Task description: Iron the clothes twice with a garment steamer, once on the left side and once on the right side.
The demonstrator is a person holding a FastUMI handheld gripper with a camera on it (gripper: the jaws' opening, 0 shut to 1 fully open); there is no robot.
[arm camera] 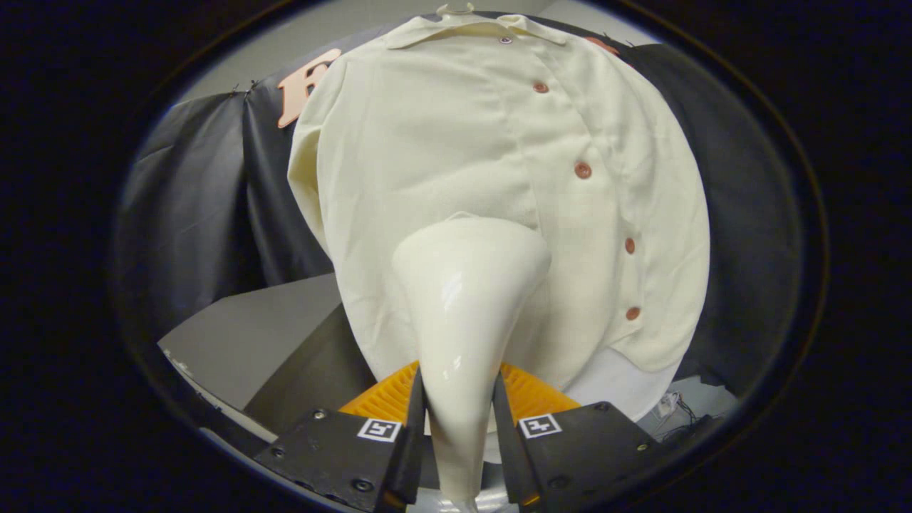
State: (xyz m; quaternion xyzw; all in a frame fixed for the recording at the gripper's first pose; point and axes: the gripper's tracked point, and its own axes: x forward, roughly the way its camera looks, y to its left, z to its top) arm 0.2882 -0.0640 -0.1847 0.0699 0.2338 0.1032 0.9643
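Observation:
A cream button-up shirt (456, 135) hangs on a hanger in front of the black booth wall, its row of reddish buttons running down right of centre. My gripper (459, 410) is shut on the glossy cream garment steamer (467, 299), both fingers pressing its narrow handle. The steamer widens away from the fingers, and its broad head rests against the lower middle of the shirt, left of the button row. The face of the head is hidden against the cloth.
A grey floor or table surface (249, 342) lies below left of the shirt. Some thin cables (677, 410) lie below the shirt's hem on the right. Black cloth wall (192, 206) surrounds the shirt.

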